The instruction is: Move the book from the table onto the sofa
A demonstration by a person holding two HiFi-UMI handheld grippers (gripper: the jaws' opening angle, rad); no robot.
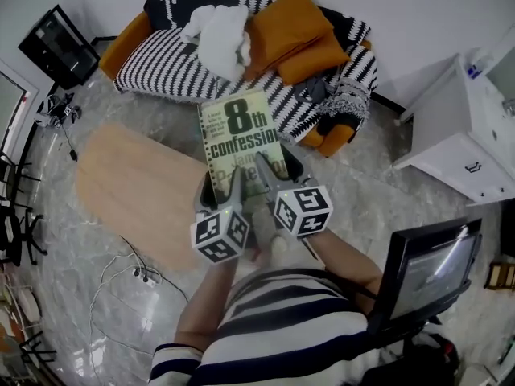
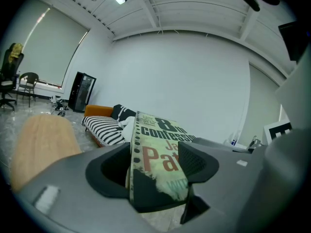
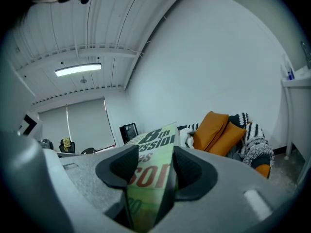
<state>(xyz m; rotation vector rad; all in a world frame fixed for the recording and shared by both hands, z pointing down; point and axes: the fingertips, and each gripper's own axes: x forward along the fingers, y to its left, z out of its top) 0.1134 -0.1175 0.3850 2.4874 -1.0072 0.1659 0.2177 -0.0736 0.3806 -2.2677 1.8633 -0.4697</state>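
Gripping the book (image 1: 240, 131) by one edge, the left claw (image 1: 224, 185) and right claw (image 1: 280, 175) hold it short of the sofa (image 1: 161, 71); uneven pulling could drop it on the floor (image 1: 362, 191).

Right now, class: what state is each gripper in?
Left gripper: closed on the pale green paperback book.
Right gripper: closed on the same book.

Lower cover of green paperback book (image 1: 240, 131) hidden behind grey left gripper (image 1: 224, 185) and grey right gripper (image 1: 276, 171), author line half covered, white cabinet (image 1: 451, 131) cut by right edge
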